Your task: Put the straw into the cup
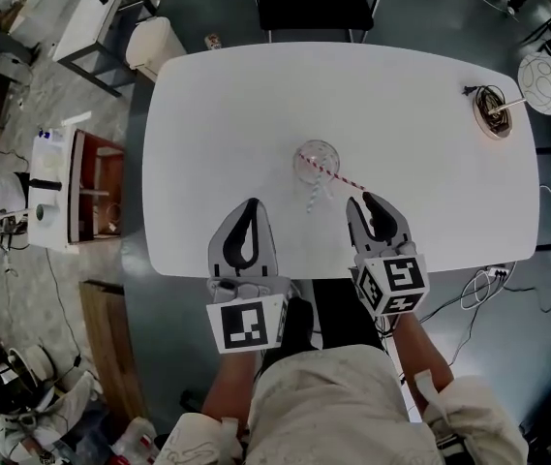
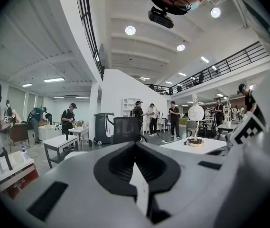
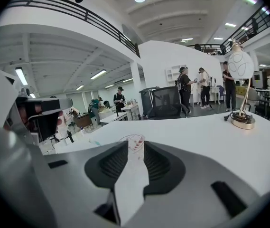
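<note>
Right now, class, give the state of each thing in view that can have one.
Cup: upright, holding the straw.
Straw: in the cup, leaning over its rim toward the right gripper.
Left gripper: jaws together, empty.
Right gripper: jaws slightly apart, empty.

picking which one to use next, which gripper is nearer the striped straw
Right. The right gripper sits just short of the straw's free end, which leans out of the cup. The left gripper is farther off, at the cup's near left.
</note>
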